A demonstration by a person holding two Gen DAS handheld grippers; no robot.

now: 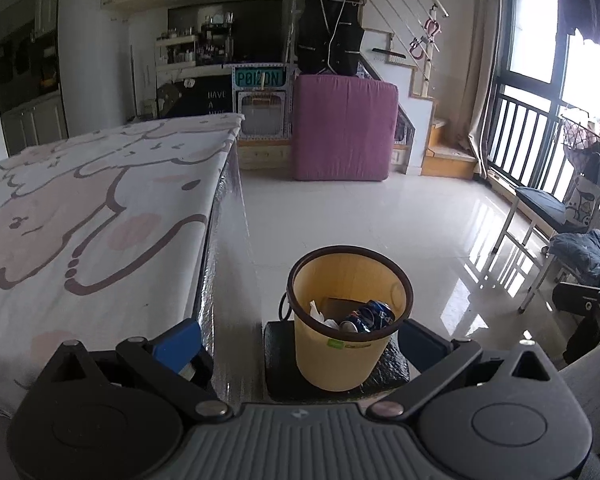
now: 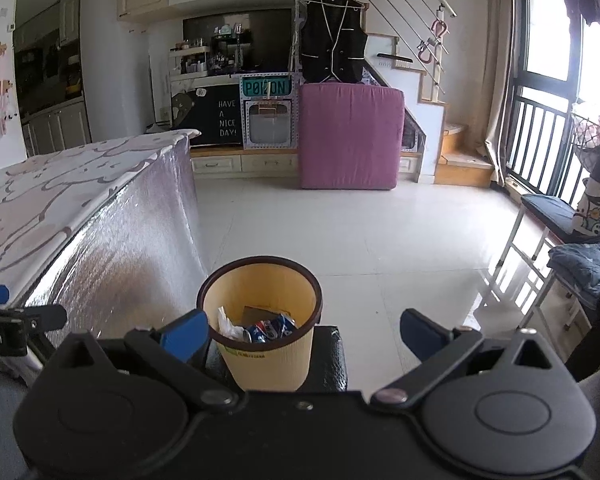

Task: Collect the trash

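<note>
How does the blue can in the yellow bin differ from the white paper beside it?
The blue can is dented metal with printed lettering; the white paper is plain and crumpled. The can lies on its side at the middle and right of the yellow bin; the paper stands up against the left wall. Both are already inside the bin, touching.

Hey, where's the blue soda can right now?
The blue soda can lies inside the yellow bin, beside white crumpled paper, on the floor just right of the covered table.
</note>
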